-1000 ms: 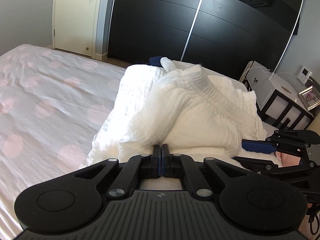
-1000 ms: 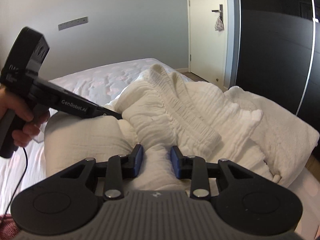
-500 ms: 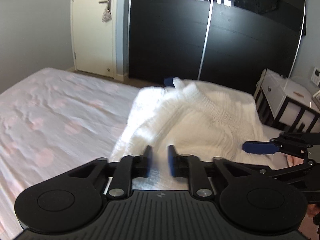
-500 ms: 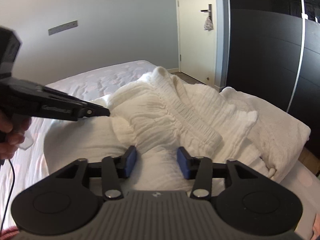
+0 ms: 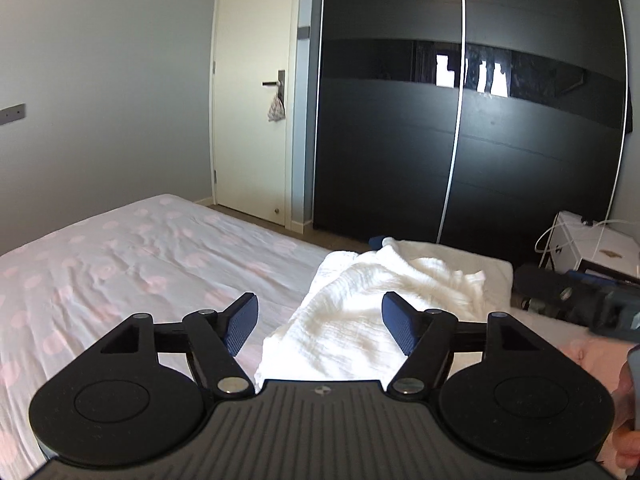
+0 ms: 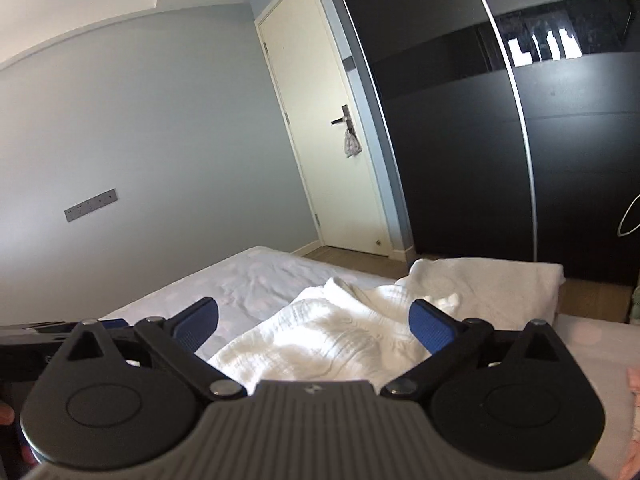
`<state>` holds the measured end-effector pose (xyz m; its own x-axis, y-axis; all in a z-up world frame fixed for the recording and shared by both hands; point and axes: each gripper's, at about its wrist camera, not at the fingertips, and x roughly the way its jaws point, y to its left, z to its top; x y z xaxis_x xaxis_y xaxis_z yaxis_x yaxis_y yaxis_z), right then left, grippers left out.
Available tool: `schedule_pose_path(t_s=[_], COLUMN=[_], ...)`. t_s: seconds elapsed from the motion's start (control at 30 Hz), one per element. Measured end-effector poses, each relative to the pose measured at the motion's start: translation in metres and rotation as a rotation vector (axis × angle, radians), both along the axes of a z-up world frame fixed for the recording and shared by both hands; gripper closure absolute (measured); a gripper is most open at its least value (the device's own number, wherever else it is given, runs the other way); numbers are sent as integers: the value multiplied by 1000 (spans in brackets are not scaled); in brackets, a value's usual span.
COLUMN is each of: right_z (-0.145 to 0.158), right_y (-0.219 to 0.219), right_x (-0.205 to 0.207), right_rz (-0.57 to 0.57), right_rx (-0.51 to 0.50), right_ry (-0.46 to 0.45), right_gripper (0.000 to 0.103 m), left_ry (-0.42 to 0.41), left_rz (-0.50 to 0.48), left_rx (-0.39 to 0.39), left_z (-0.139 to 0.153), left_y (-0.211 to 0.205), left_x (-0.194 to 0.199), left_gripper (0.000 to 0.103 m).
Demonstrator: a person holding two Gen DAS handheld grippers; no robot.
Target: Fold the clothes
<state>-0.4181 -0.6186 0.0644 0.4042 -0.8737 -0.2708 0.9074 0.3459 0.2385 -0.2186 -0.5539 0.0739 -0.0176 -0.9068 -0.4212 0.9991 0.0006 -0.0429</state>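
A white crinkled garment lies in a folded heap on the bed, on top of a flat white towel. It also shows in the right wrist view, with the towel behind it. My left gripper is open and empty, held above and behind the garment. My right gripper is open and empty too, just short of the garment. The right gripper's body shows at the right edge of the left wrist view.
The bed has a white sheet with pink dots and stretches left. A black sliding wardrobe and a white door stand beyond. A white bedside unit is at the far right.
My left gripper let go of the garment and opened wide. My right gripper opened wider. Both drew back and up, and the garment dropped flatter onto the bed.
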Motion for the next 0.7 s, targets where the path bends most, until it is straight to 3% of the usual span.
schedule_pose_path(t_s=[0.07, 0.23, 0.4, 0.7], right_z=[2, 2, -2, 0], right_y=[15, 41, 58, 87], right_x=[4, 1, 5, -1], right_rz=[-34, -128, -161, -152], right_rx=[-18, 0, -14, -11], right_ry=[56, 71, 245, 234], right_gripper=[1, 1, 1, 1], left_ry=[6, -4, -12, -26], left_rz=[36, 138, 223, 268], left_rx=[-22, -13, 22, 63], left_z=[2, -3, -15, -34], left_y=[14, 38, 50, 77], left_x=[-4, -14, -20, -31], left_gripper=[33, 30, 28, 27])
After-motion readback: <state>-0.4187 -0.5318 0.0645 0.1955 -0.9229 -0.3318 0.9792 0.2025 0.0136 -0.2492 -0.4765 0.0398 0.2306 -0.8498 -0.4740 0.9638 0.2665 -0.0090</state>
